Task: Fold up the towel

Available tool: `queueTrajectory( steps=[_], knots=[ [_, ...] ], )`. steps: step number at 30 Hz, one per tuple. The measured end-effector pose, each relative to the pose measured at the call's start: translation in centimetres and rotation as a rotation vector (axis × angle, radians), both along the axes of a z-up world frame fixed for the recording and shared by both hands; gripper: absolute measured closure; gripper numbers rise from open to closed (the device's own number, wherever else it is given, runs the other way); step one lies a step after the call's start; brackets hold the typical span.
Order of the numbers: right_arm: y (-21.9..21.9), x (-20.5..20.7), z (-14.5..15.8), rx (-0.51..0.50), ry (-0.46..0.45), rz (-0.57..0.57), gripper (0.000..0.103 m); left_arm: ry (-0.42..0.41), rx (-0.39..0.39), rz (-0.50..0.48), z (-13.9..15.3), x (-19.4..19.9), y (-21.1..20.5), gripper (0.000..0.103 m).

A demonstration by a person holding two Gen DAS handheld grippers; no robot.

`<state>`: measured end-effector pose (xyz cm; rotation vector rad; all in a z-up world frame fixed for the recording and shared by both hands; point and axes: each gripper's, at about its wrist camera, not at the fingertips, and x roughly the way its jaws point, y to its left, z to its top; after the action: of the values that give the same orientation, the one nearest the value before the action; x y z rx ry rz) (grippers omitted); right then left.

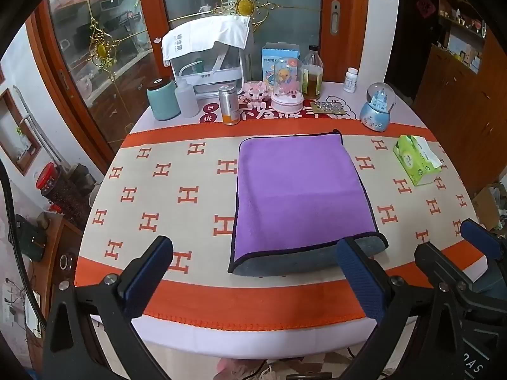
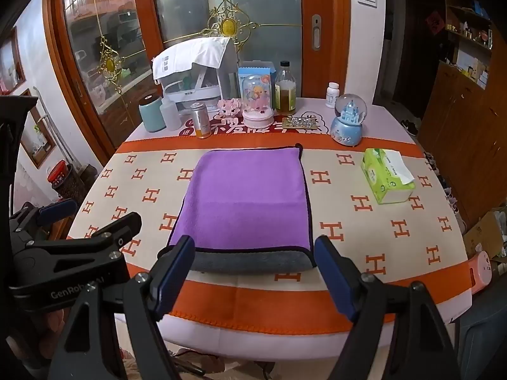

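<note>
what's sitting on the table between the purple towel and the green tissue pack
Nothing: between the towel and the tissue pack there is only bare H-patterned tablecloth, seen in both wrist views.

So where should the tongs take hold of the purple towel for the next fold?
Probably at the towel's near edge, one corner each. That rounded grey fold bulges off the table, so a finger could likely slip under it from the front. The left tongs and right tongs are open, just short of it. Its other edges lie flat, harder to pinch.
</note>
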<state>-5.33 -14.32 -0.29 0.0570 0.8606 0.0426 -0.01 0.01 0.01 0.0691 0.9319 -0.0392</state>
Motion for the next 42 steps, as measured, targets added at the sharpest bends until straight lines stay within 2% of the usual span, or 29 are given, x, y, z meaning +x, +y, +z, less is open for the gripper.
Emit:
queueTrajectory(
  steps=[42],
  knots=[
    [-0.29,0.14,-0.35,0.022,0.01,-0.003,0.025,0.012,0.013,-0.003,-0.13,0.26,0.31,0.001]
  ],
)
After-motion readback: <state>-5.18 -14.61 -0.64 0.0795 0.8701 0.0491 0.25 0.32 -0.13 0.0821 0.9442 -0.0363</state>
